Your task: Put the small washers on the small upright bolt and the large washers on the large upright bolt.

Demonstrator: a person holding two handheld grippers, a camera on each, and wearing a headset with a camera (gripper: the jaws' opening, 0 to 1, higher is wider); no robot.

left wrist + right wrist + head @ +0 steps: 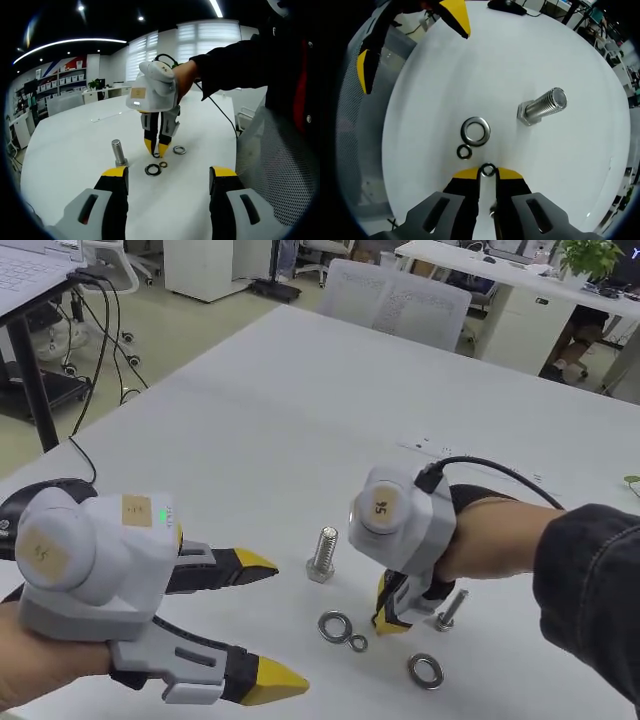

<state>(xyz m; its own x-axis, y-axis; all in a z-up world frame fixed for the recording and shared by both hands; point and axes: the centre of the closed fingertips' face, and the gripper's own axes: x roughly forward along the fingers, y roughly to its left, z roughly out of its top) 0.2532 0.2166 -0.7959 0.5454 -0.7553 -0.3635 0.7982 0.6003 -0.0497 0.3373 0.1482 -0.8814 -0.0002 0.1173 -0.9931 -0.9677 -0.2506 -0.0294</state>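
Right gripper [488,175] fingers nearly together, pinching a small washer [489,165] at the tips, bottom centre. Left gripper [266,620] fingers spread, empty, lower left. On table [300,420]: large washer [323,628], second small washer [358,643], large bolt [322,555] upright, centre; small bolt [450,610] beside Right gripper.

Bright, even overhead light falls on the white desk [300,400]; the washers [335,626] throw only faint, soft shadows on it. Above the desk, a ceiling strip [70,42] and windows [205,35] glare. Both gripper views bow strongly at their edges.
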